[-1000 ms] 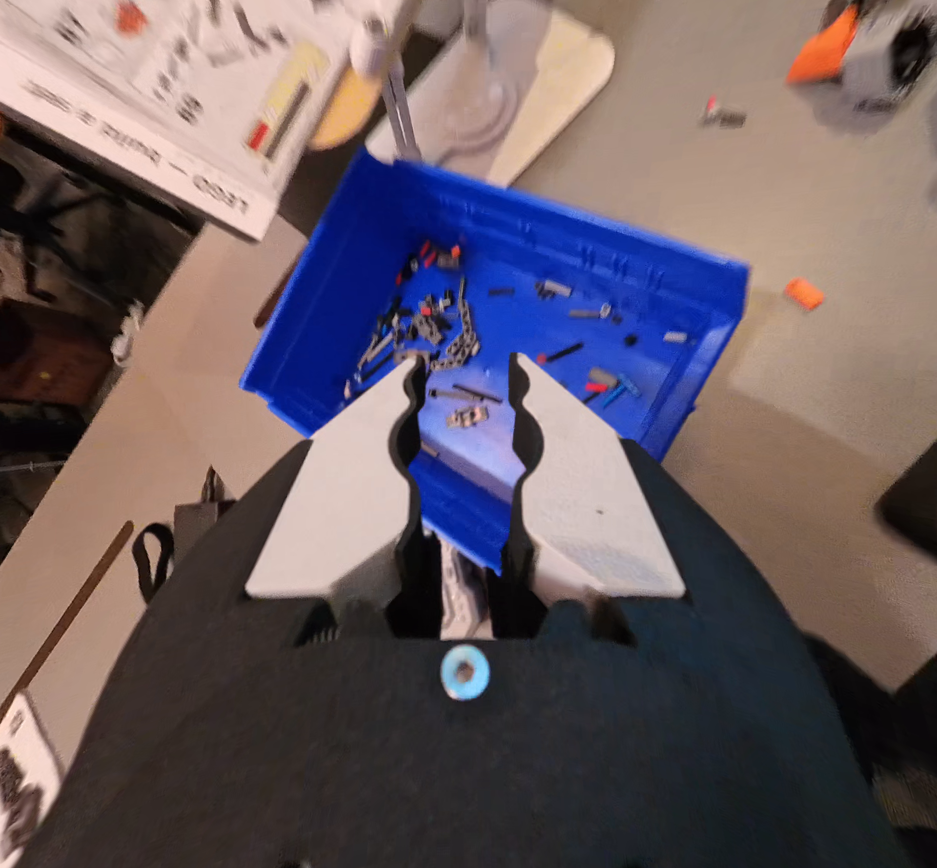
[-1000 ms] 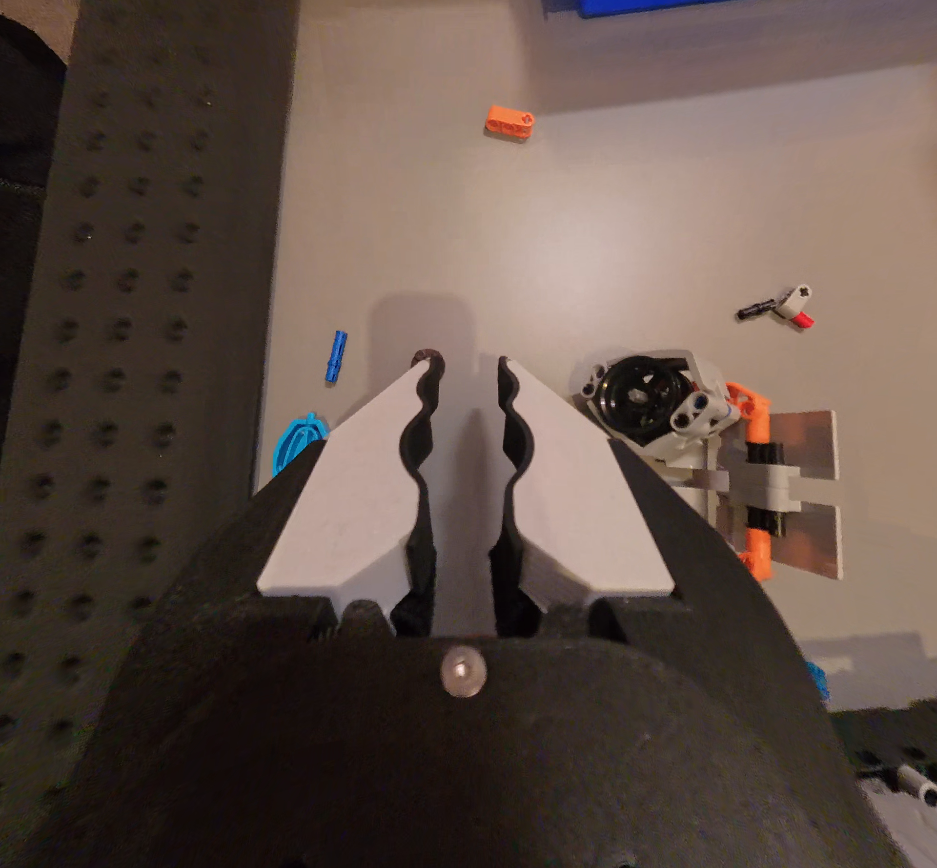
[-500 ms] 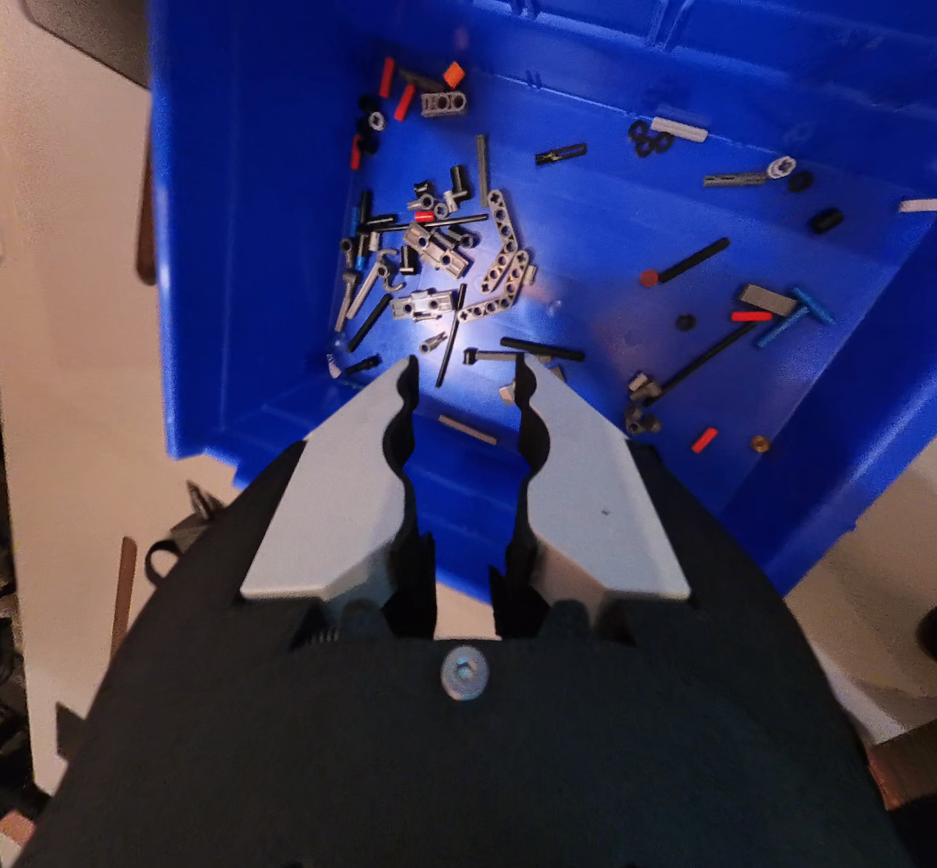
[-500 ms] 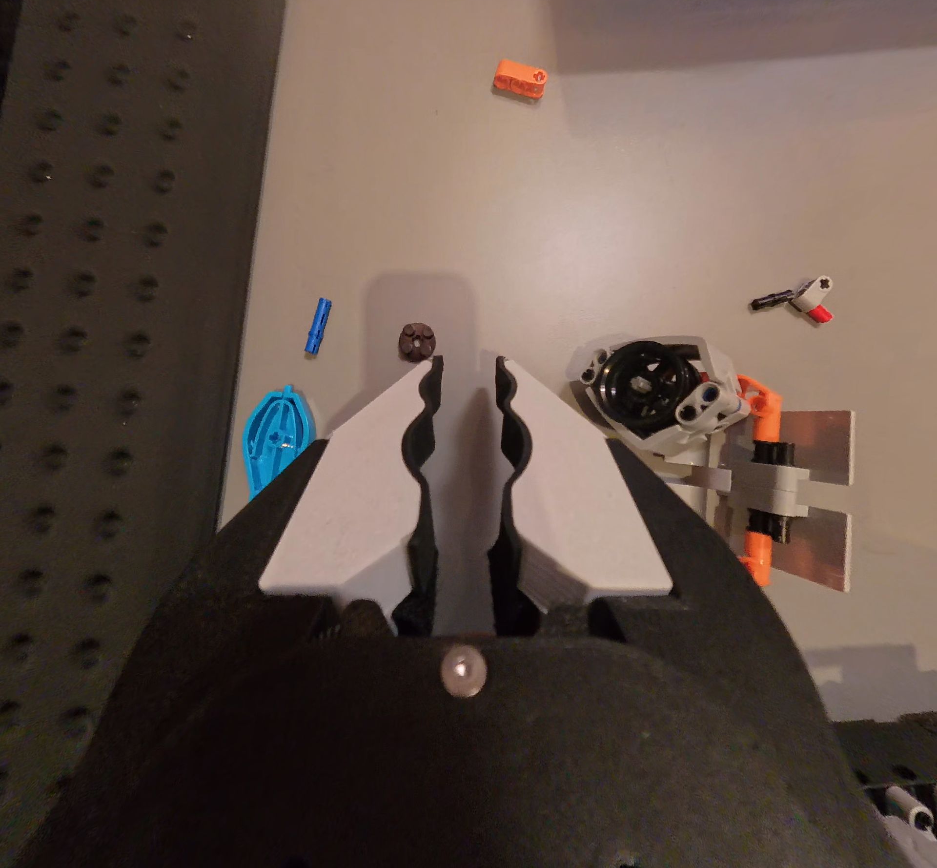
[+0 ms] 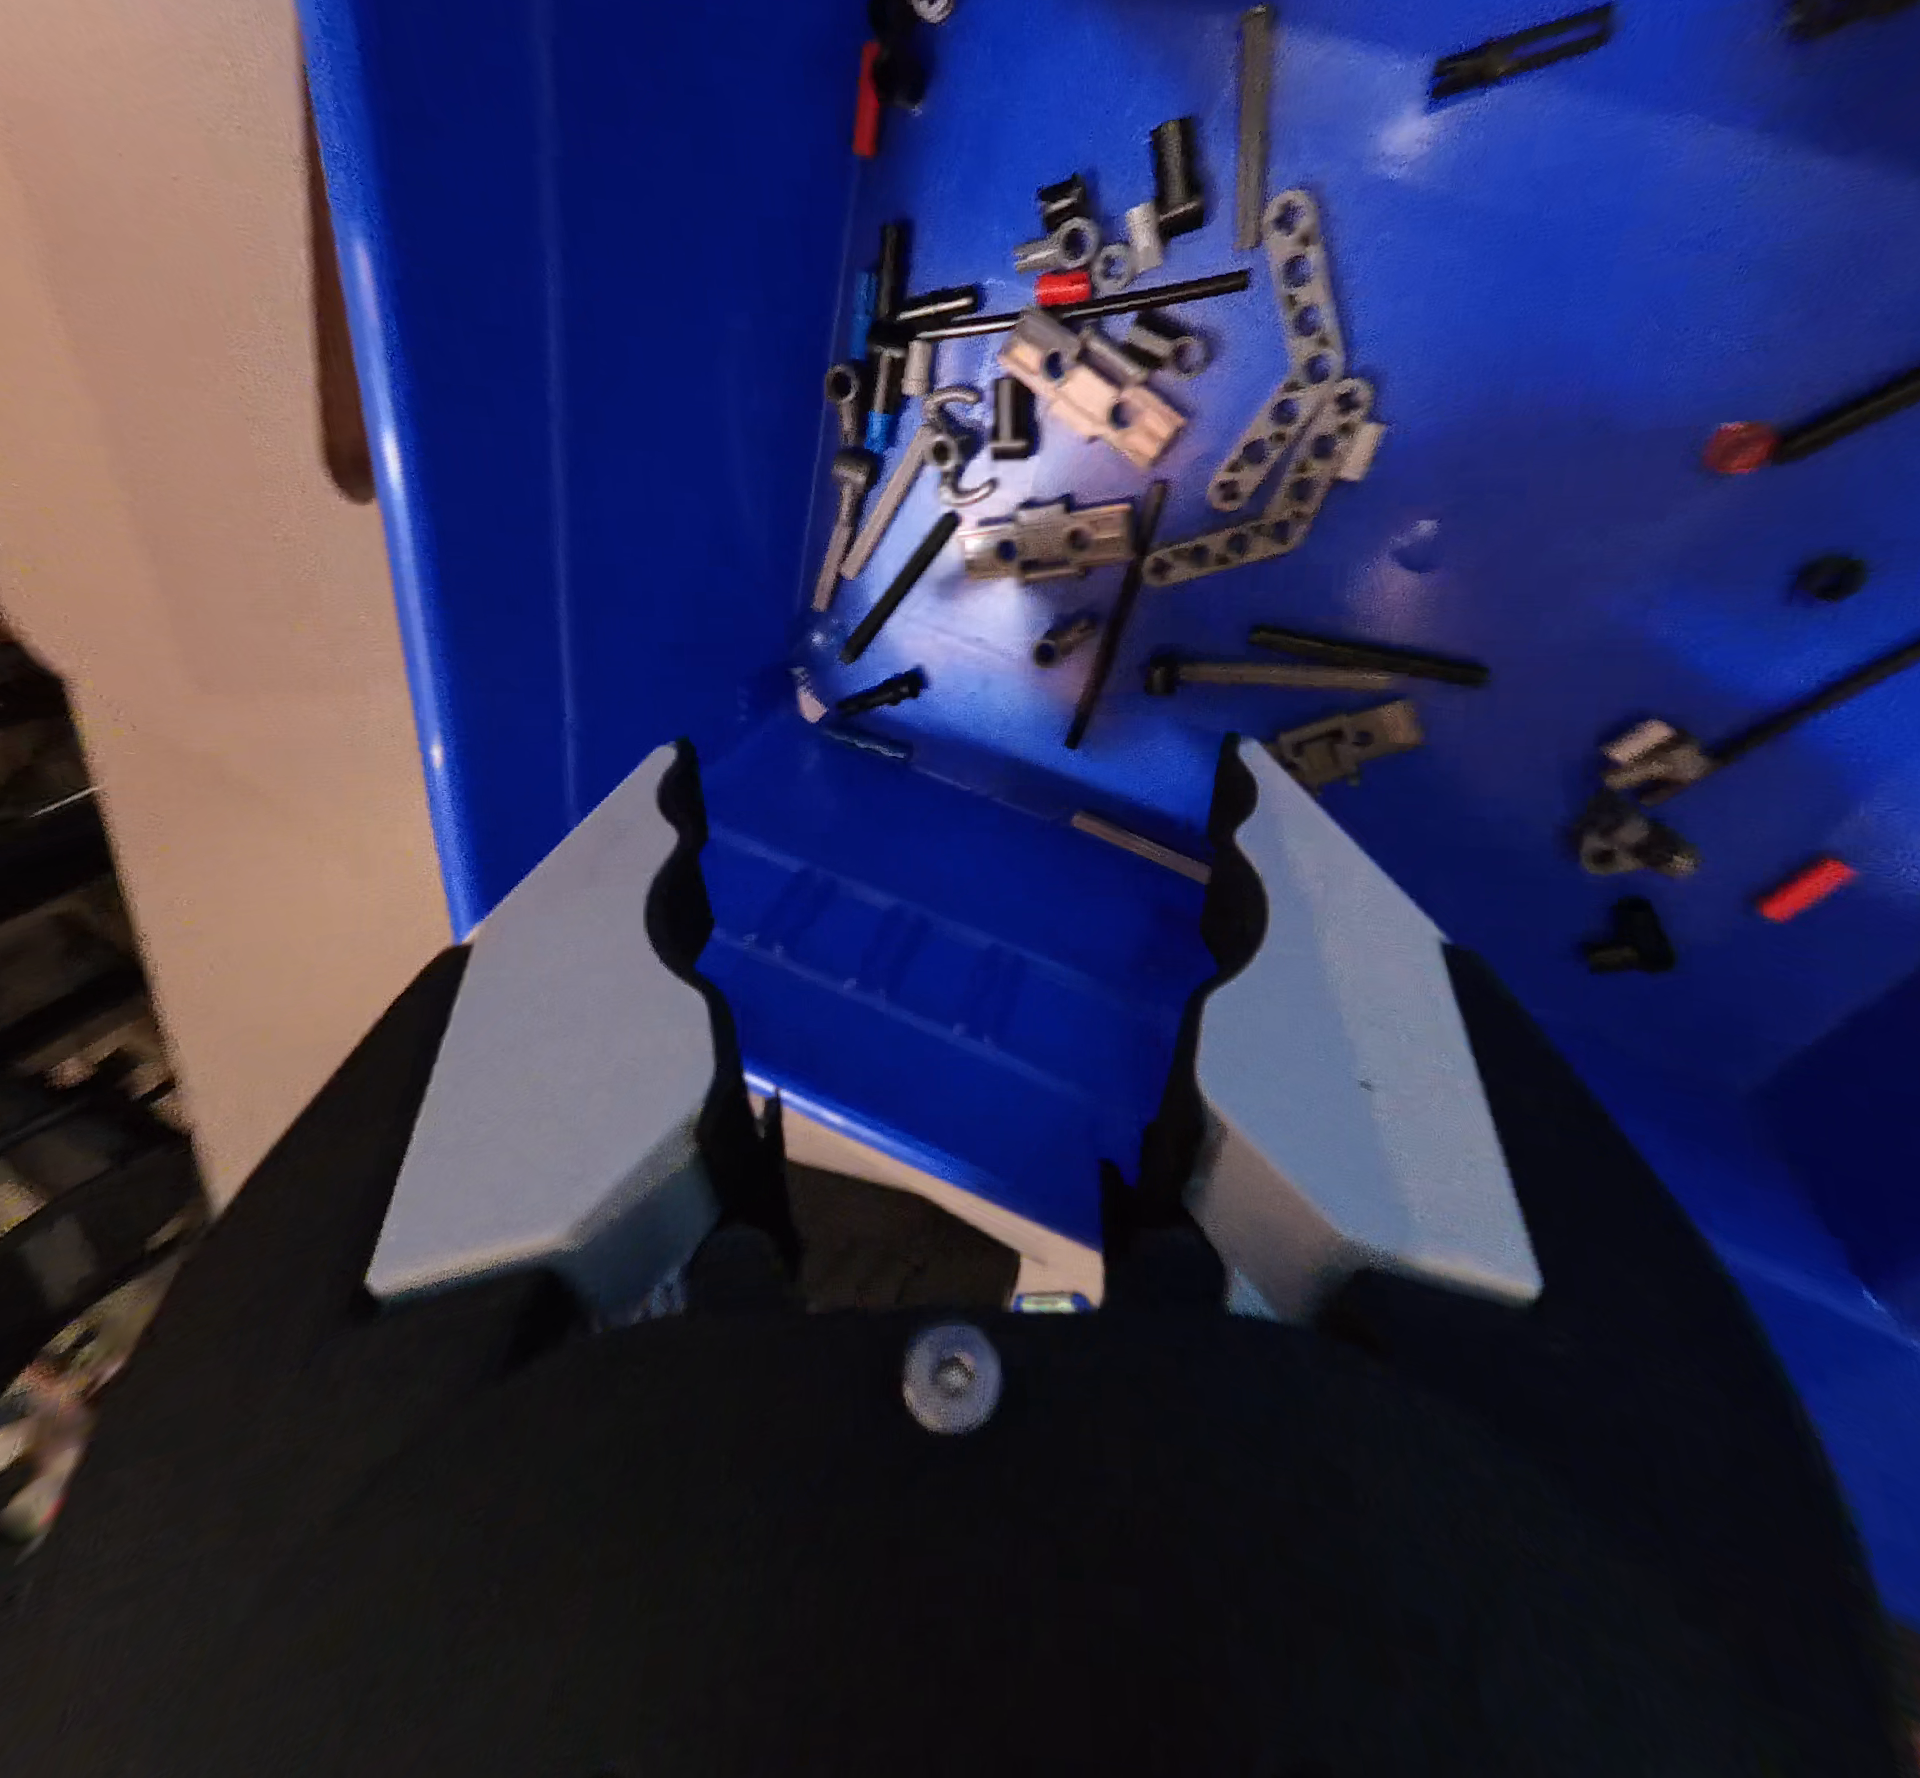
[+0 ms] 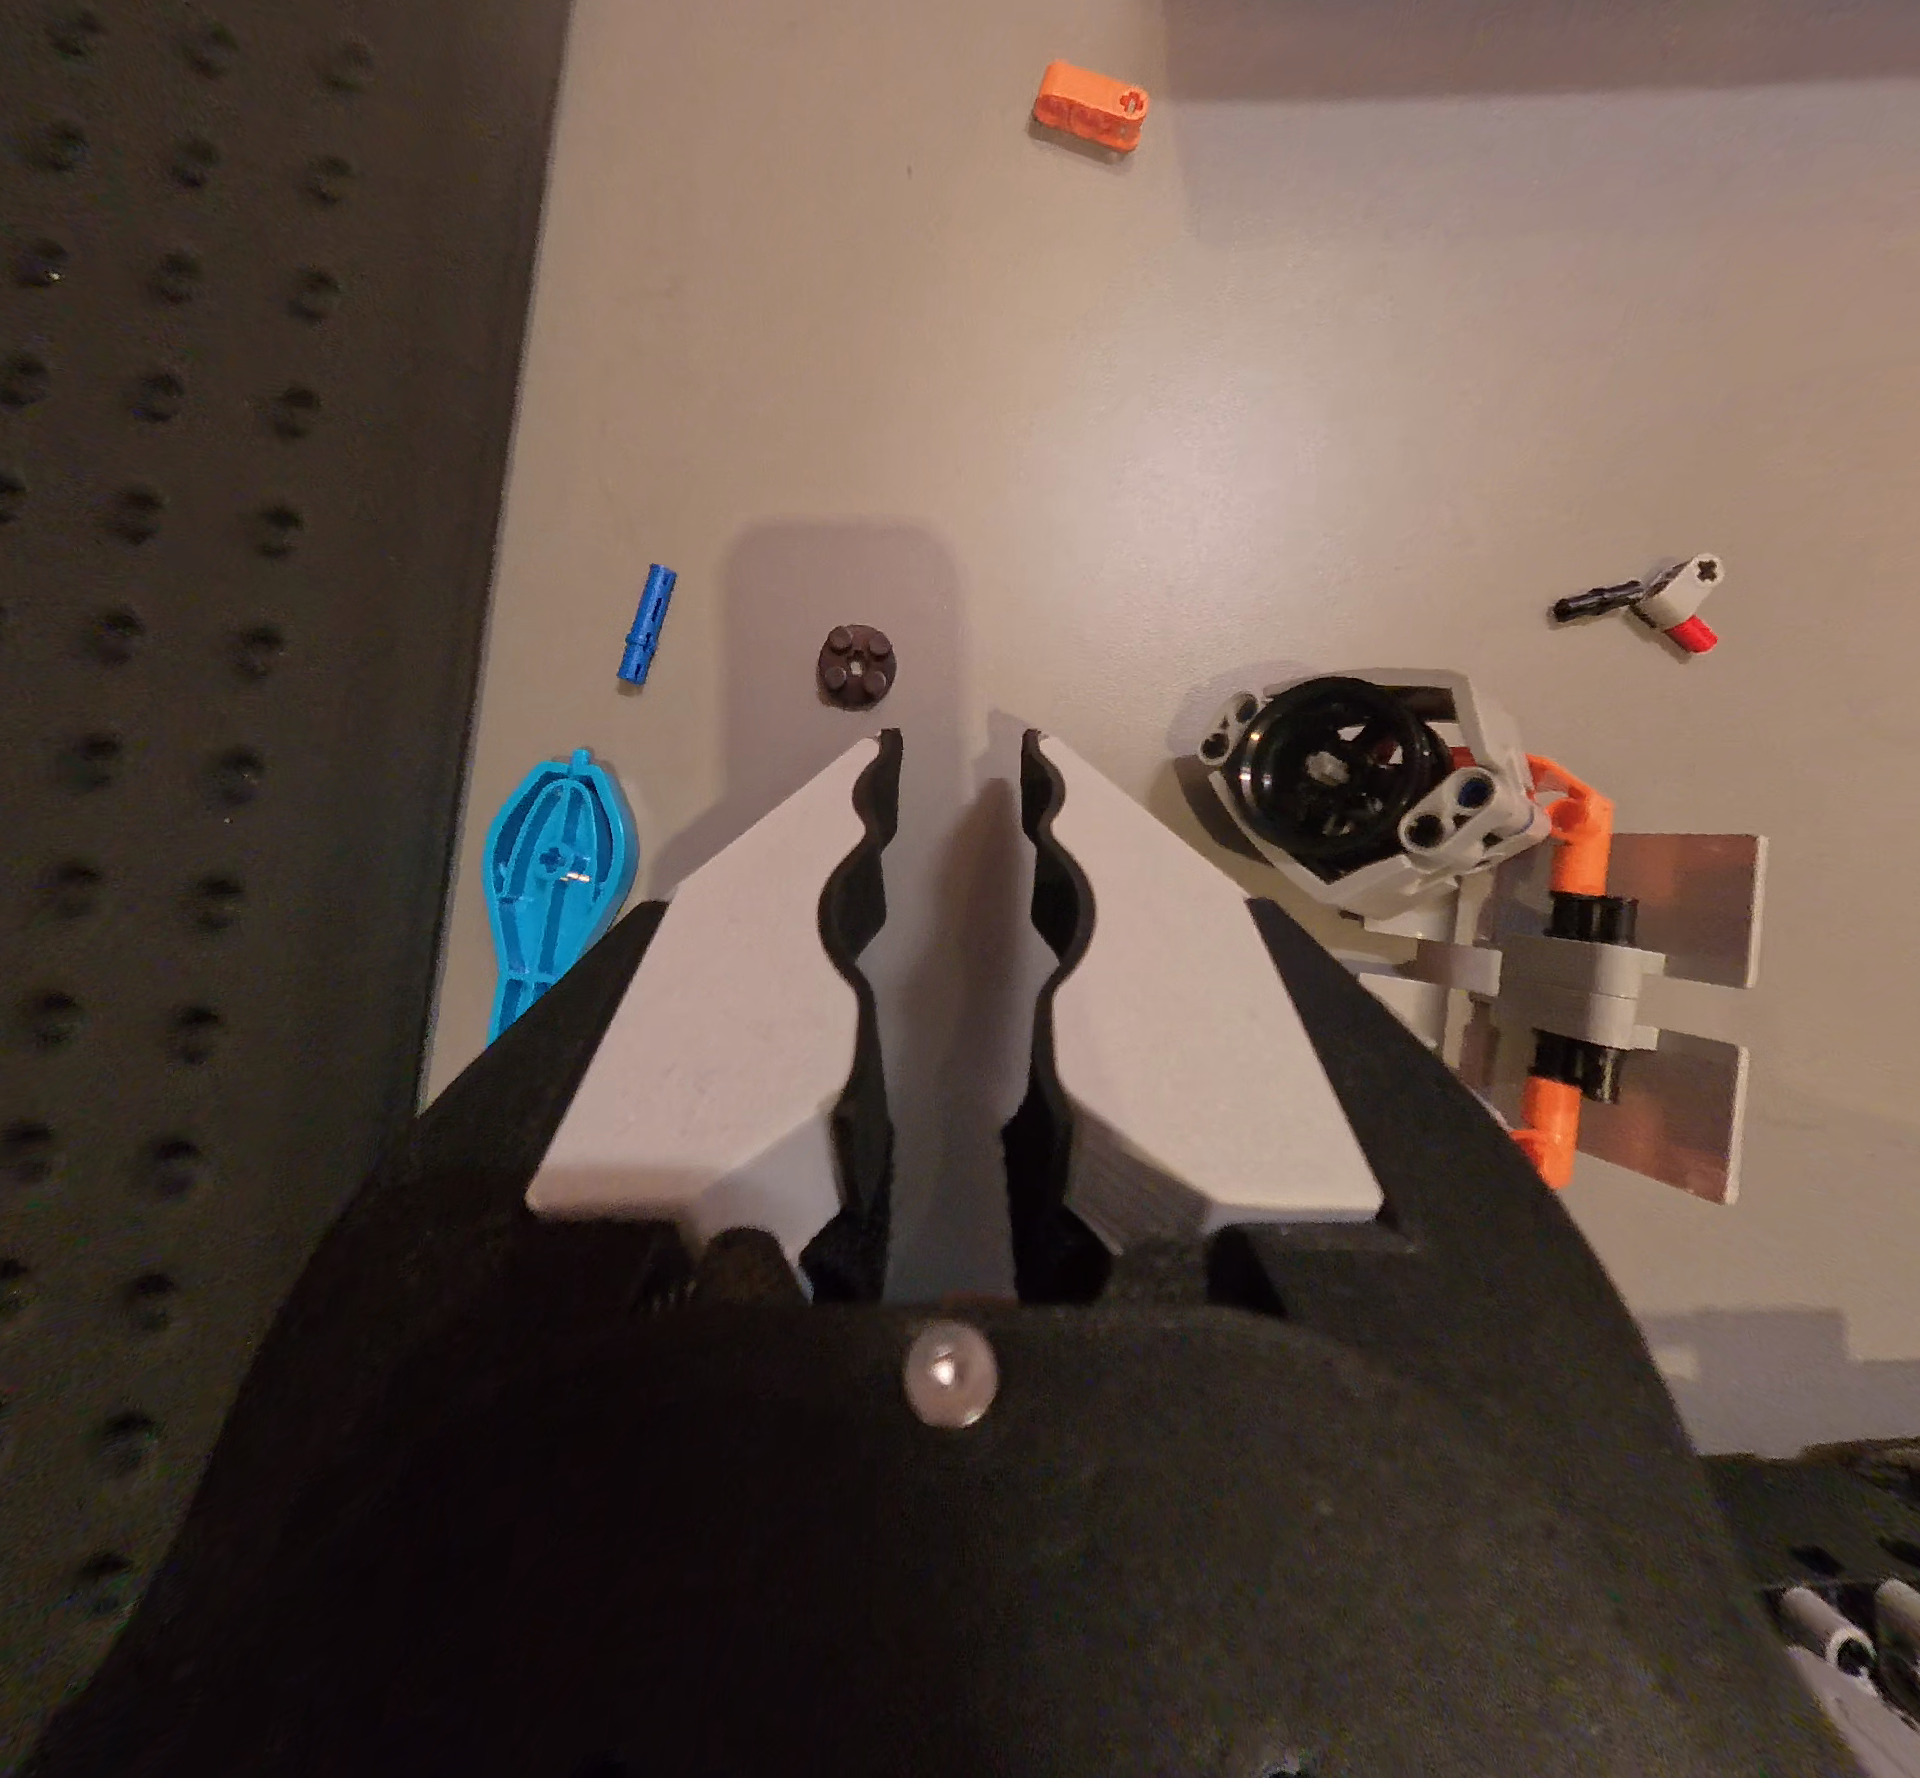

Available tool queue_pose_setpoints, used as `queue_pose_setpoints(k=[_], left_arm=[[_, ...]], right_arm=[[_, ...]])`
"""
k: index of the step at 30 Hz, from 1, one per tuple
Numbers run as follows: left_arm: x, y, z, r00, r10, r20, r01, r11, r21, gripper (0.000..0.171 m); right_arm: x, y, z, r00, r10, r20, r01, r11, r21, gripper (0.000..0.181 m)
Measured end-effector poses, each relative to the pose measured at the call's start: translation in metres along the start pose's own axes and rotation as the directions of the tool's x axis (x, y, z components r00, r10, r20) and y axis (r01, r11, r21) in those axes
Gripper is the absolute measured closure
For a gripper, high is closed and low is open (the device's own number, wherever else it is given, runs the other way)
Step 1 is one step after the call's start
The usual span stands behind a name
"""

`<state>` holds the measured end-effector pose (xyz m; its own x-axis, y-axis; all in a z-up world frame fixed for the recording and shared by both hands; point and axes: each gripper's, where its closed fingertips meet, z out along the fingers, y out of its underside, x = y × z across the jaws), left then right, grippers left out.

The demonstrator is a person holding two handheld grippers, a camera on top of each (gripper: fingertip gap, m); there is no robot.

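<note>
Your left gripper (image 5: 951, 762) hangs over the blue bin (image 5: 623, 274), jaws wide apart and empty, loose grey and black parts (image 5: 1091, 398) just ahead; your right gripper (image 6: 961, 741), jaws slightly apart, hovers with a dark round stud (image 6: 858, 666) just ahead-left

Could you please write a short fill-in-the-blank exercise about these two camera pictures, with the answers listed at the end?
1. The left gripper is open above a bin whose colour is ____.
2. On the table, the small round dark piece lies just ahead of the ____ gripper.
3. The brick lying alone near the bin's shadow is ____ in colour.
4. The pin beside the perforated black board is ____.

Answers: blue; right; orange; blue
</note>
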<state>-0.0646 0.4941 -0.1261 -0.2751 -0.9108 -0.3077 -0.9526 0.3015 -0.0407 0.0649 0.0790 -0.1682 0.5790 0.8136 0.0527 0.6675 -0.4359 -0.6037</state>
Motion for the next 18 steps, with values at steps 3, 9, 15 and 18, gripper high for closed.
queue_pose_setpoints(k=[3,9,15,18], left_arm=[[0.022,-0.009,-0.012,0.986,0.038,-0.165,-0.023,0.995,0.096,0.077],[0.086,-0.016,-0.018,0.921,0.196,-0.337,-0.166,0.979,0.114,0.076],[0.082,0.002,0.000,0.936,0.303,-0.176,-0.317,0.947,-0.055,0.103],[0.043,0.009,0.004,0.974,0.191,-0.120,-0.204,0.973,-0.107,0.104]], right_arm=[[0.001,0.002,0.001,1.000,0.006,0.007,-0.006,1.000,-0.002,0.160],[0.004,0.006,0.004,1.000,0.015,0.019,-0.015,1.000,-0.001,0.160],[0.005,0.006,0.008,0.999,0.027,0.036,-0.027,1.000,0.007,0.160],[0.004,0.004,0.009,0.998,0.031,0.049,-0.032,0.999,0.019,0.160]])
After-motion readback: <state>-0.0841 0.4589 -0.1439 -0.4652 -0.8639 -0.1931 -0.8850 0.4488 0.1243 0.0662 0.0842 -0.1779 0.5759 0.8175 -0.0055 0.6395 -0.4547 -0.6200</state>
